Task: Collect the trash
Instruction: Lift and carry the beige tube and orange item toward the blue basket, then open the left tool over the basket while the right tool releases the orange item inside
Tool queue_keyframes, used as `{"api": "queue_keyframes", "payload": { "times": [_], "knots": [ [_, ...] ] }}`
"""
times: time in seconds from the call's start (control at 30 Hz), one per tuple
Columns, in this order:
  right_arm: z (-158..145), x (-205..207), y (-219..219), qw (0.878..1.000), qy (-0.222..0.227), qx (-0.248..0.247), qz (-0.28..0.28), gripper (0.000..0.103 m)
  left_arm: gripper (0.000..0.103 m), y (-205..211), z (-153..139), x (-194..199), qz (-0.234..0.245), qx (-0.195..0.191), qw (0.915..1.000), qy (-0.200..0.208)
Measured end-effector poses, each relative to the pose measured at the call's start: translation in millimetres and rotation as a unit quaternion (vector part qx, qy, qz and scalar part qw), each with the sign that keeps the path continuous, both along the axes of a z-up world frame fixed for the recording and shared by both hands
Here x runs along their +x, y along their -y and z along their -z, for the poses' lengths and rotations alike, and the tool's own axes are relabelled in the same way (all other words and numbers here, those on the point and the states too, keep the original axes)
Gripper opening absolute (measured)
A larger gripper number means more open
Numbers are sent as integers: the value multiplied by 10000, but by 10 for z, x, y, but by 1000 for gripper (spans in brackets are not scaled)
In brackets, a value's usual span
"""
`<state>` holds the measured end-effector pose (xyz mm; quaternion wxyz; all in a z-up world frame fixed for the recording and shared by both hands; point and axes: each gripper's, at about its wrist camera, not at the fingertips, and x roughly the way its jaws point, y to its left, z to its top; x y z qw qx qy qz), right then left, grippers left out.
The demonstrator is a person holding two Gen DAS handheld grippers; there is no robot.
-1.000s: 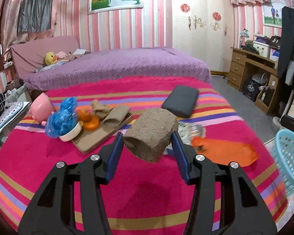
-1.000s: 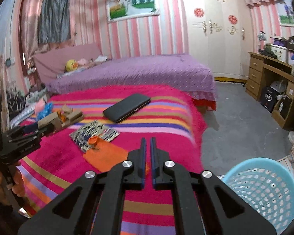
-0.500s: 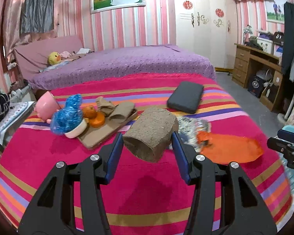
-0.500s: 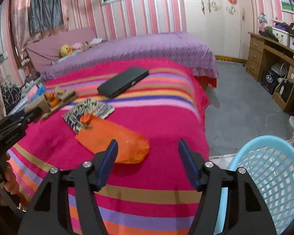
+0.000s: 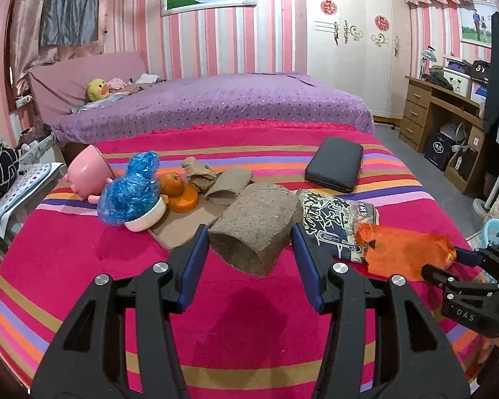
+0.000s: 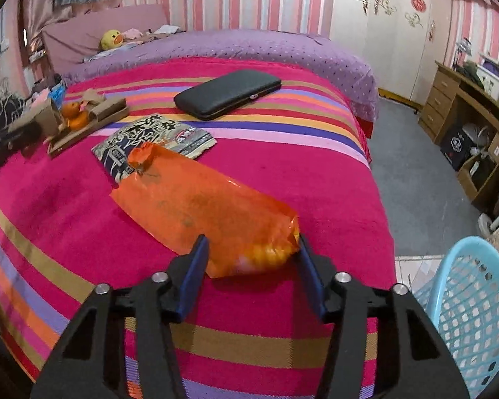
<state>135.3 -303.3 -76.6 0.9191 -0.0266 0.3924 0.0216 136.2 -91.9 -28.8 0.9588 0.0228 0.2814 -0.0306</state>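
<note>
Now: crinkly orange plastic wrapper (image 6: 199, 206) lies on the striped pink bedspread (image 6: 282, 153), its near end between the spread-apart right tool (image 6: 249, 266).
Probably light, limp and slippery; pinch that bunched end. Left tool (image 5: 249, 249) clamps a brown cardboard tube (image 5: 256, 226).

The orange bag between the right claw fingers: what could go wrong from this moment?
1. The right claw is open around only the near end of the orange bag. The thin film may slip or tear when gripped.
2. The bag's far, twisted end lies on the printed snack packet, so lifting could drag that packet along.
3. The left claw holds a brown cardboard tube that sticks out far forward and may tilt out on the way to the blue basket.
</note>
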Motion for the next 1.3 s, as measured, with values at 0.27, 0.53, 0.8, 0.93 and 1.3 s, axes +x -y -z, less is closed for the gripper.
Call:
{"api": "queue_keyframes", "payload": {
  "times": [0.27,0.53,0.8,0.93,1.3],
  "knots": [
    [-67,-64,13,9997,204,62,-136,5,50,-5,-12,-19,-63,-6,10000,63],
    [-526,-373,461,9926,1099,511,60,4,50,126,-56,-15,-9,-127,9999,73],
    [-863,-820,1311,9815,1622,715,730,4,50,753,-209,-127,465,-181,9985,234],
    [-811,-1005,1697,9806,1545,570,1059,4,50,1267,-202,-270,885,-228,9955,261],
    [-639,-1463,2544,9735,1385,416,1773,4,50,2537,13,-661,1822,-202,9831,9]
  ]
}}
